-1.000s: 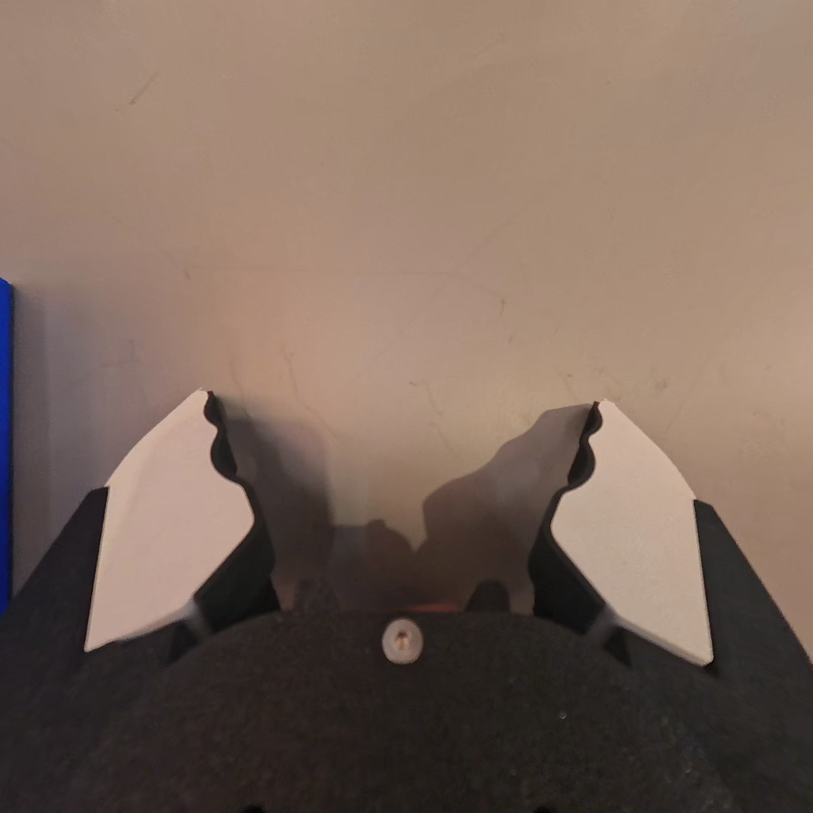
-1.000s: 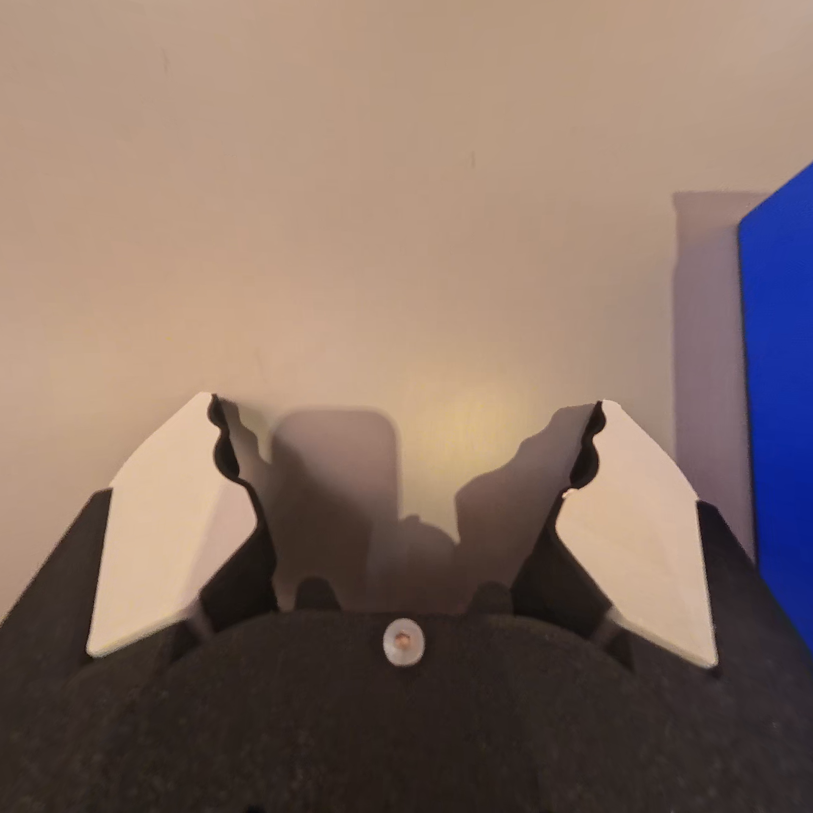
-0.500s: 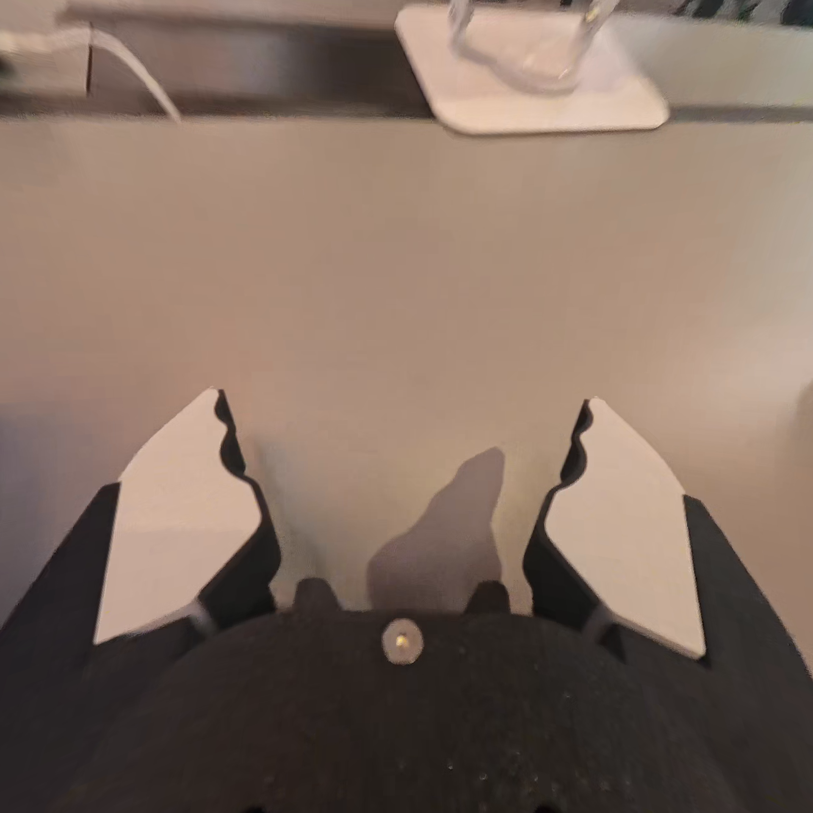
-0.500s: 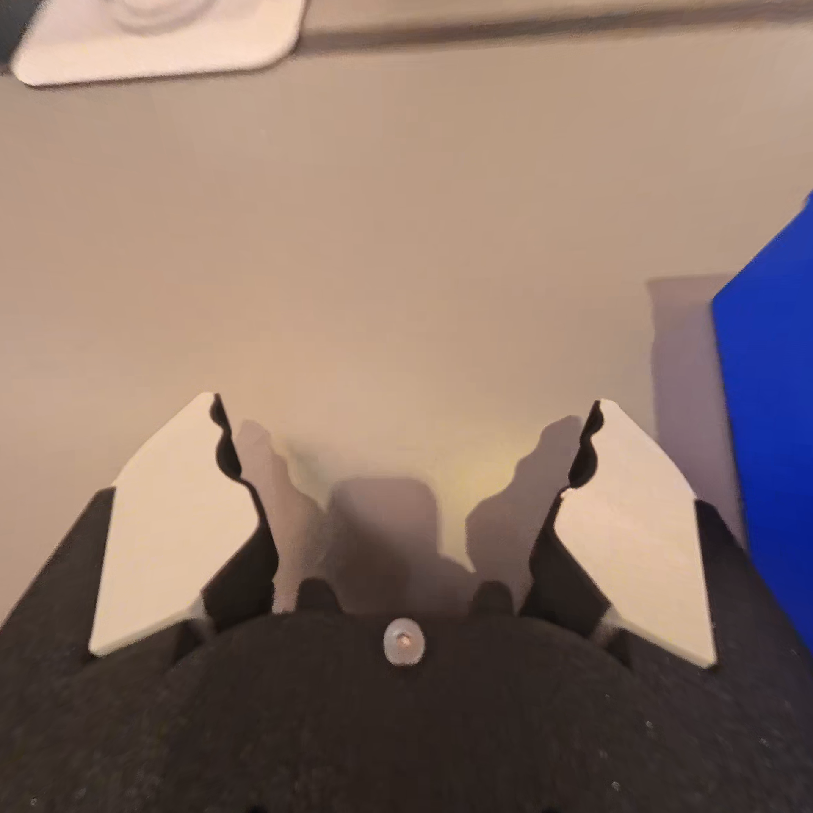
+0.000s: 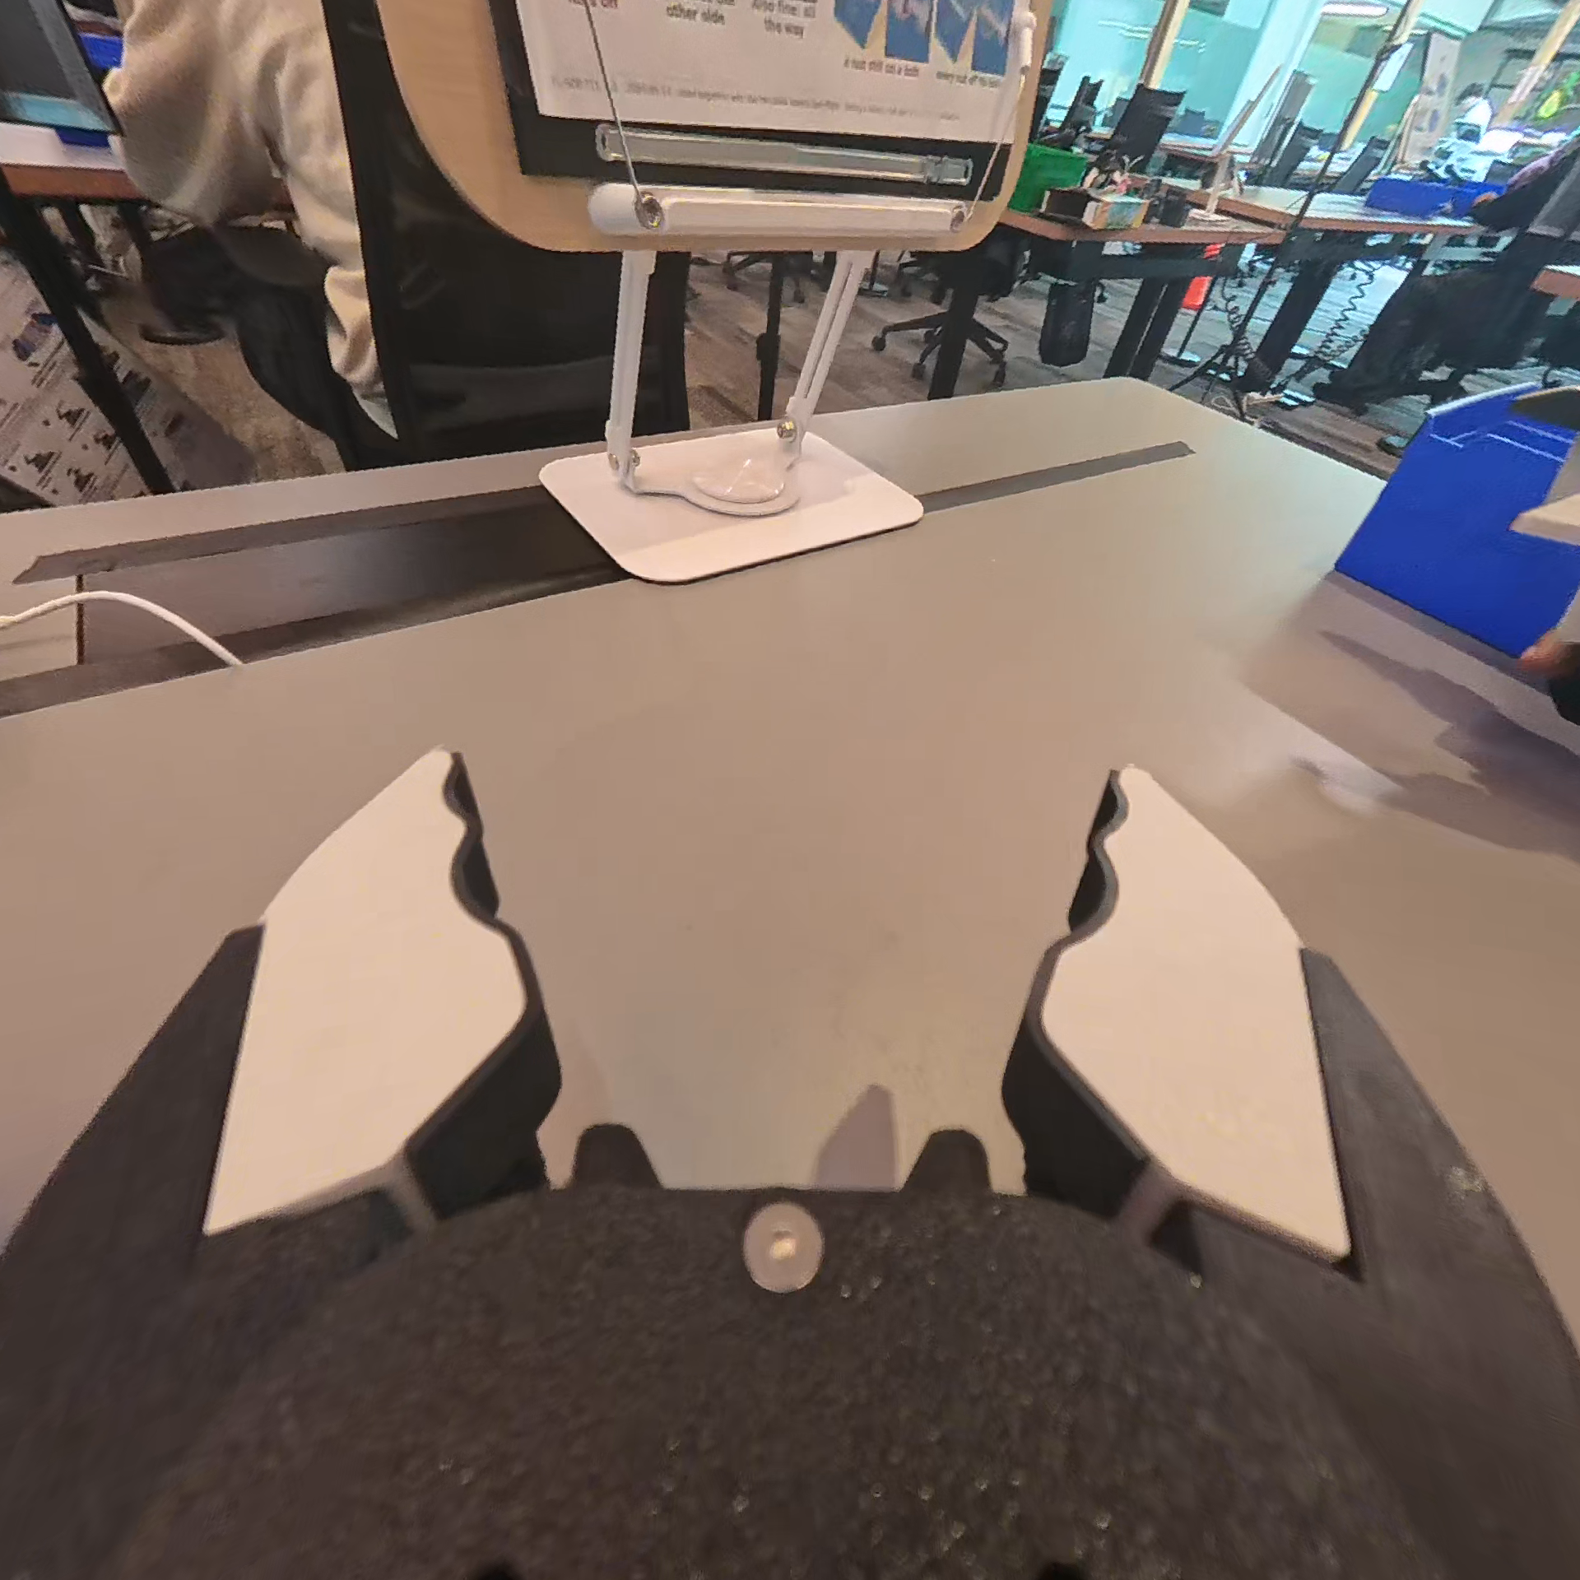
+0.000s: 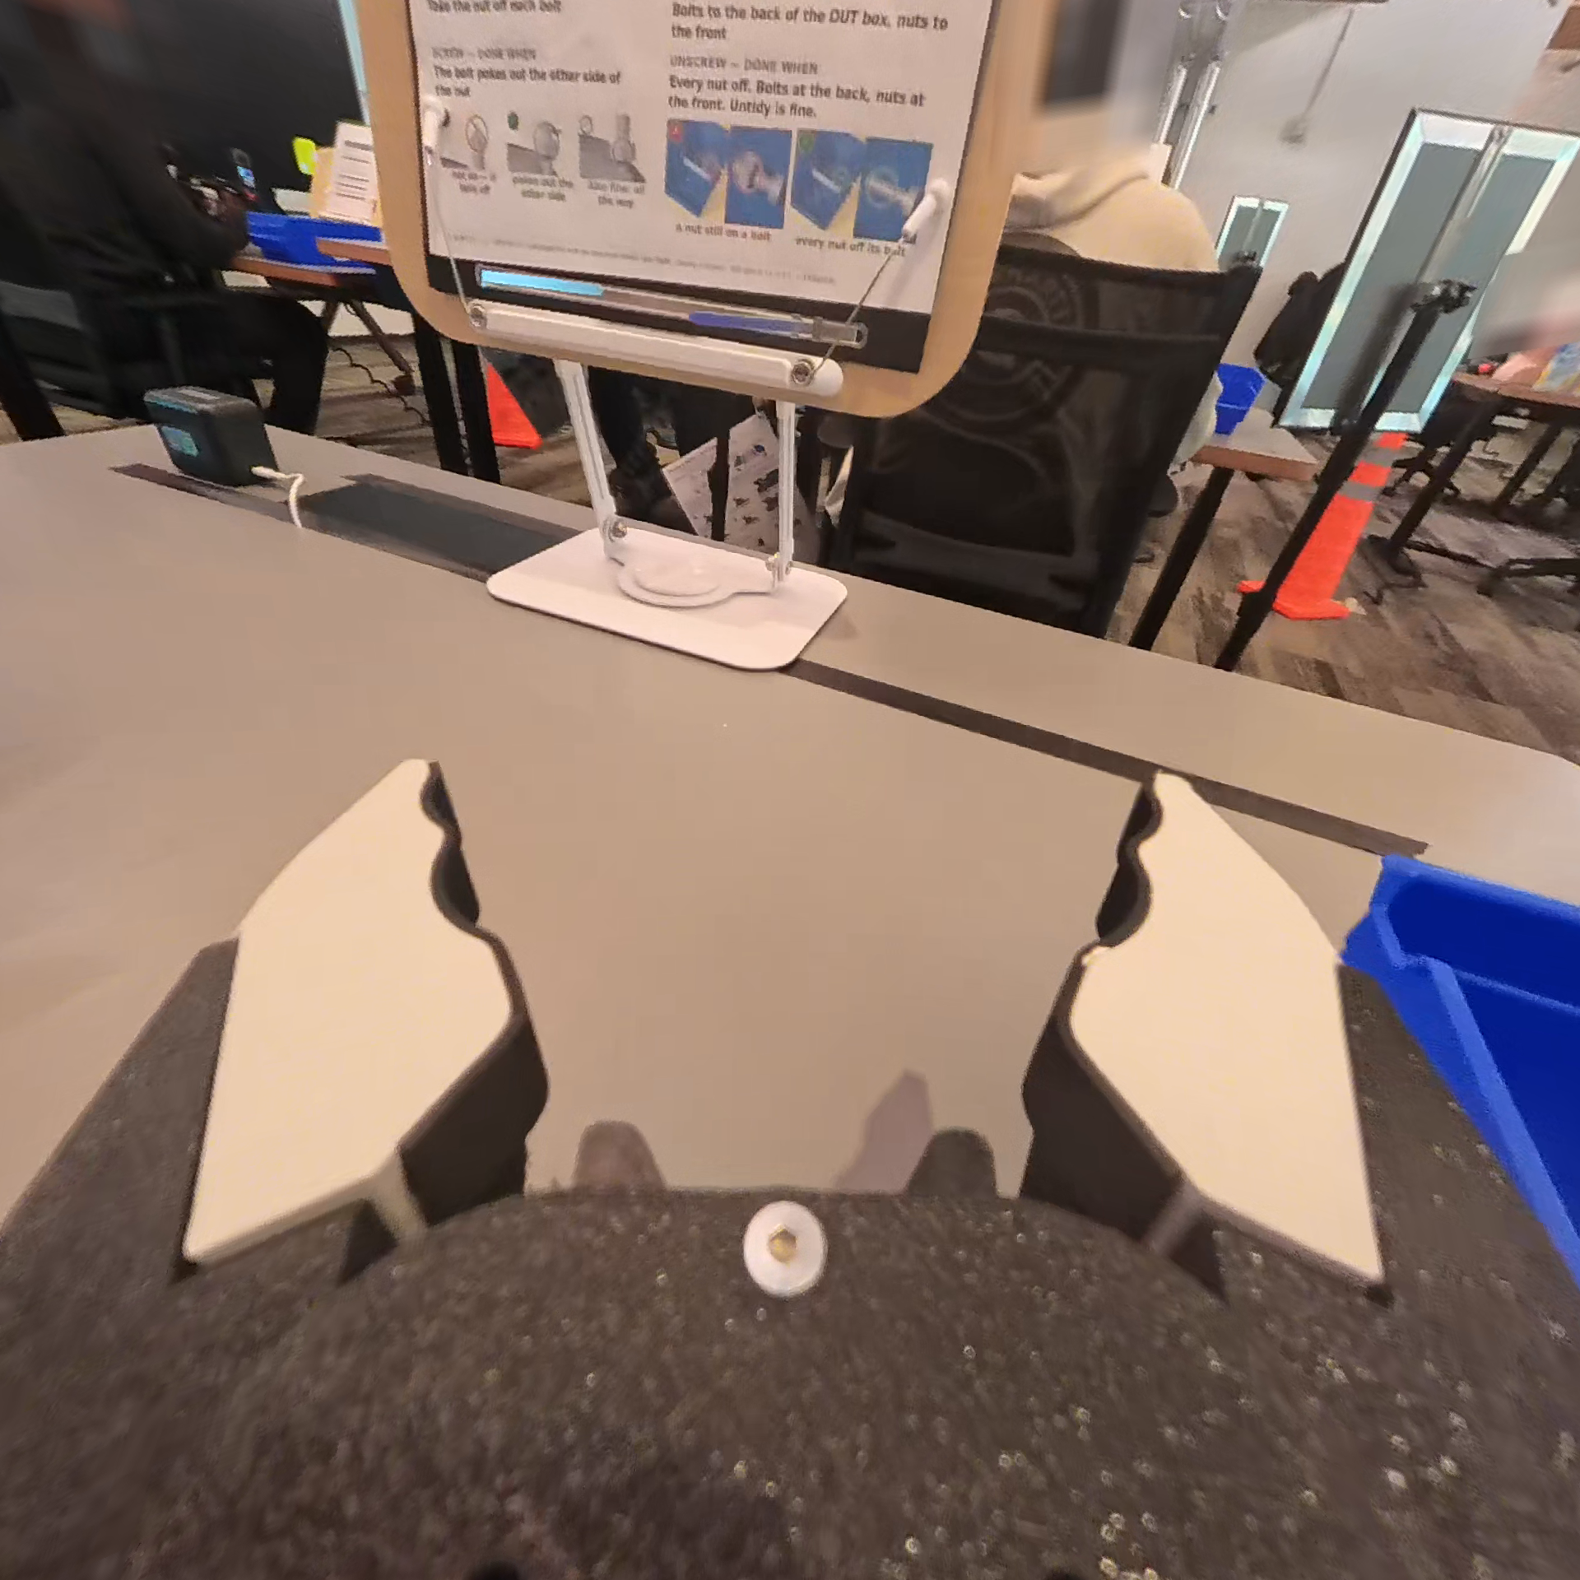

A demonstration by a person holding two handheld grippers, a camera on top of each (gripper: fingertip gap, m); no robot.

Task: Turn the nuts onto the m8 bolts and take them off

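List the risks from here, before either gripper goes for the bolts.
1. No nuts or bolts show; the blue plastic bin hides its contents, so a reach would be blind.
2. The right gripper sits close beside that bin and may clip its wall.
3. The white document stand ahead could be knocked.

Bare table [image 5: 769,701] ahead; stand base [image 5: 731,513] beyond, blue bin [image 6: 1488,983] right.
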